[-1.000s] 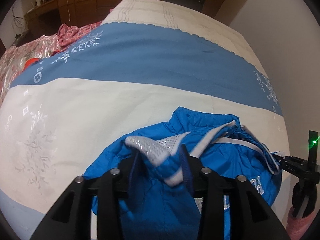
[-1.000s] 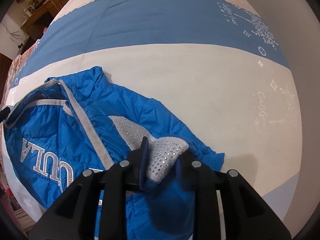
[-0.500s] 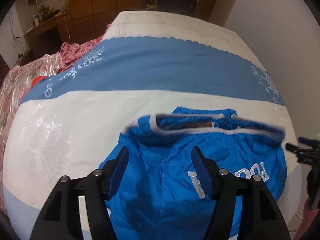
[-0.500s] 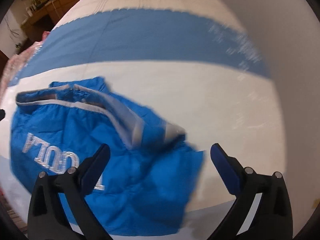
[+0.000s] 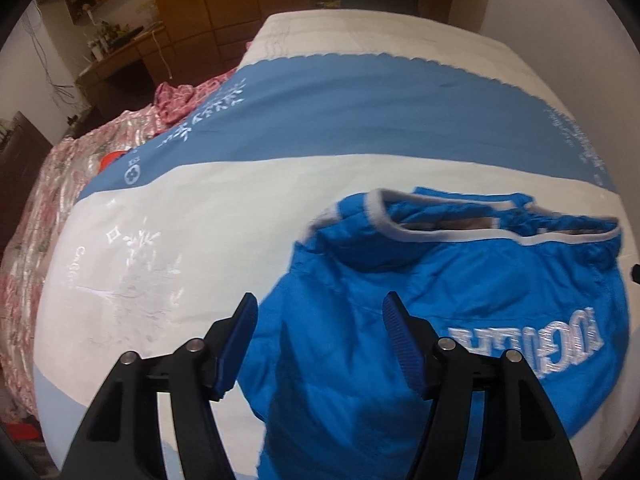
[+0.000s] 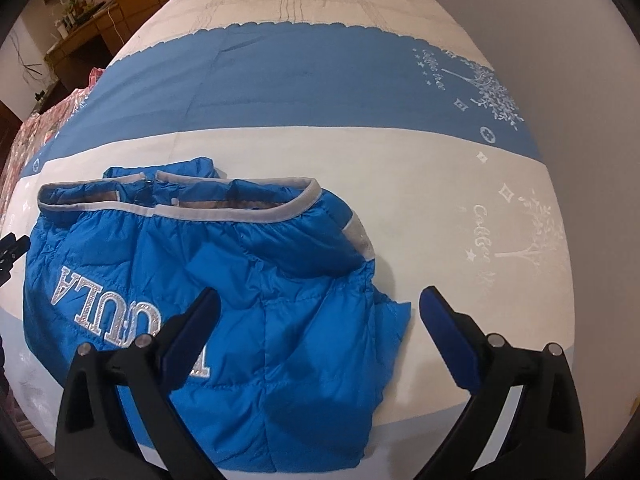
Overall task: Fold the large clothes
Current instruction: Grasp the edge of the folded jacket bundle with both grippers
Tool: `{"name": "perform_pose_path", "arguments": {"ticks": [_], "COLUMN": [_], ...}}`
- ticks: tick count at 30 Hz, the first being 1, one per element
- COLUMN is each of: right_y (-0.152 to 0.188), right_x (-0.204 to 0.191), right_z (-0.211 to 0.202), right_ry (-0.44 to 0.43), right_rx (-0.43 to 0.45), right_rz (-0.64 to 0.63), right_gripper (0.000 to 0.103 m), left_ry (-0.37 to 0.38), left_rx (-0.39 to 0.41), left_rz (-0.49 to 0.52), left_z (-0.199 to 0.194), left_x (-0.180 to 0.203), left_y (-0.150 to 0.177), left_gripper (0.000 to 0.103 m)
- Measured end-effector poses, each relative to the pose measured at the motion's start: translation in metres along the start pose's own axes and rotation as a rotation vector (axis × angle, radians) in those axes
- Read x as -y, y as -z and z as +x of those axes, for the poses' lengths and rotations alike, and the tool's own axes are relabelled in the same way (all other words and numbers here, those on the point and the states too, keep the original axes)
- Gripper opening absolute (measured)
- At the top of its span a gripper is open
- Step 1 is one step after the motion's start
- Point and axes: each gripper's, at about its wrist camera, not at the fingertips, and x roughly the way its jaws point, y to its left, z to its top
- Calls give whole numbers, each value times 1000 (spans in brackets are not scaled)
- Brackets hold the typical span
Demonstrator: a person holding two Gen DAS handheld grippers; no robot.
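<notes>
A folded blue padded jacket [image 5: 460, 312] lies on a bed [image 5: 200, 240] whose cover has white and blue bands. In the left wrist view it fills the lower right of the frame; in the right wrist view it [image 6: 240, 312] fills the lower left. Its grey-trimmed edge [image 6: 224, 210] runs across the top of the bundle, and silver embroidered letters [image 6: 100, 308] show upside down on the fabric below. The left tongs [image 5: 320, 312] stand apart above the jacket's left edge, nothing between the blue pads. The right tongs [image 6: 320, 308] are spread wide over the jacket's right corner, also gripping nothing; the fabric lies flat beneath them. A pink patterned cloth [image 5: 36, 208] lies at the left of the left wrist frame, with wooden furniture [image 5: 224, 4] across the top.
</notes>
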Motion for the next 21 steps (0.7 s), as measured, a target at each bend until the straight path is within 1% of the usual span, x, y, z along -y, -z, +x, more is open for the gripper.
{"name": "perform_pose_path", "arguments": {"ticks": [2, 8, 10, 11, 12, 13, 14, 15, 18, 21], "right_y": [-3, -16, -19, -20, -21, -22, -23, -24, -27, -32], "right_x": [1, 8, 10, 11, 13, 15, 16, 16, 20, 23], "right_z": [8, 40, 49, 55, 61, 65, 68, 70, 79, 95], "right_ry": [4, -2, -9, -17, -34, -50, -46, -40, -57, -53], "right_rx": [-3, -20, -33, -48, -64, -73, -74, -70, -74, -98], "right_rz": [-5, -8, -3, 2, 10, 18, 18, 13, 29, 41], "right_gripper": [98, 98, 85, 70, 63, 62, 56, 47, 34, 33], "left_ry": [-2, 29, 39, 39, 37, 45, 44, 34, 19, 0], "left_rx": [-10, -34, -44, -47, -47, -50, -54, -54, -60, -64], "left_rz": [-6, -14, -15, -14, -15, -16, -18, -18, -20, -8], "left_z": [9, 39, 48, 53, 55, 59, 62, 65, 73, 82], "left_x": [-3, -4, -2, -1, 1, 3, 4, 5, 6, 10], "left_y": [-1, -9, -11, -12, -12, -13, -14, -15, -17, -17], "left_gripper": [65, 65, 65, 63, 56, 53, 53, 52, 52, 52]}}
